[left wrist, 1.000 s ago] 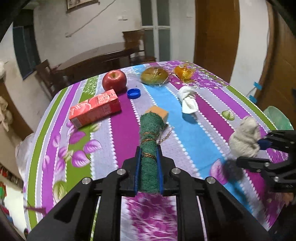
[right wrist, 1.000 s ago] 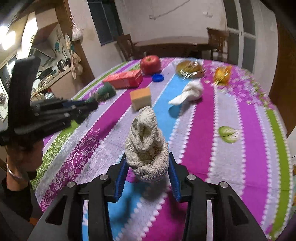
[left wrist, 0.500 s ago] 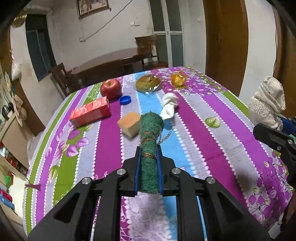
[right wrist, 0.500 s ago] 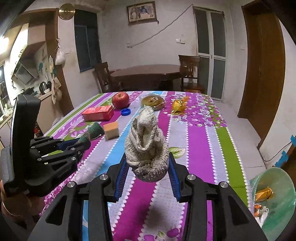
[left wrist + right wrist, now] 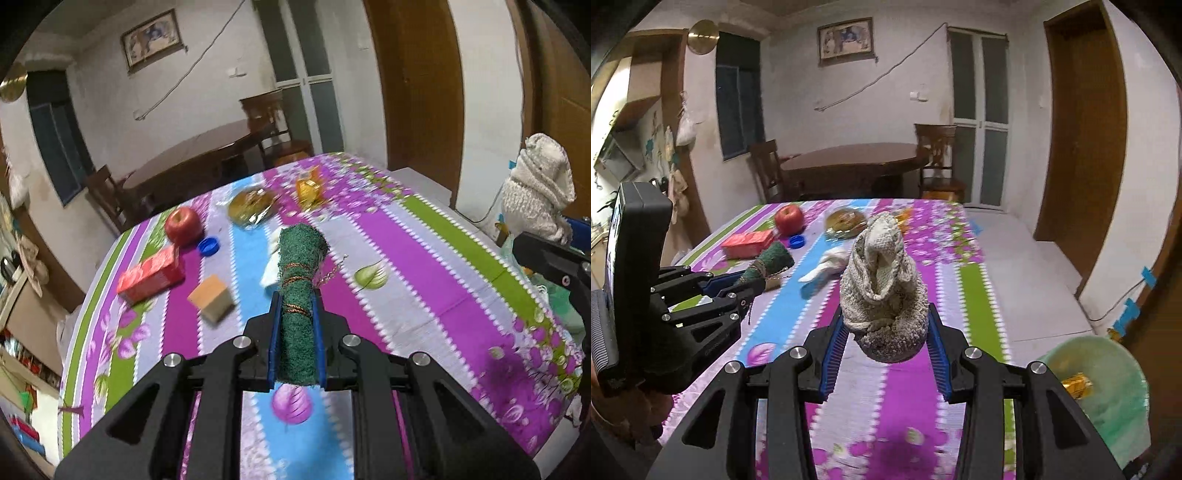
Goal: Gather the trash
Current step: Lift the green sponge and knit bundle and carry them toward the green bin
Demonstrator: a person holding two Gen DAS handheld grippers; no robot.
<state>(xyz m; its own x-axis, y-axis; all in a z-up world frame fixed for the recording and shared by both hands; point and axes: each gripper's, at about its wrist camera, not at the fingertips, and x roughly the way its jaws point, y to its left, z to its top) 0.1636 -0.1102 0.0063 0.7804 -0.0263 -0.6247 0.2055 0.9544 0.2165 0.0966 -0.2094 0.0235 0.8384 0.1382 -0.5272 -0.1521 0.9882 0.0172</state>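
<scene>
Your left gripper (image 5: 296, 341): clamped on a rolled green scouring pad (image 5: 300, 291), above the striped floral tablecloth (image 5: 413, 266). Your right gripper (image 5: 885, 341): clamped on a bunched beige knitted rag (image 5: 882, 291), near the green-lined bin (image 5: 1108, 398).

I see whitewashed walls, stained in places, with a framed picture (image 5: 845, 40) hung high and a loose cable (image 5: 882, 79) slanting across the plaster beside it. A dark round wooden table (image 5: 854, 157) stands at the back with a wooden chair (image 5: 938, 157) at its right, near a tall glazed double door (image 5: 981, 122). A brown wooden door (image 5: 1086, 136) is on my right, a dark window (image 5: 739, 99) on my left, and the floor (image 5: 1027, 266) is pale.
</scene>
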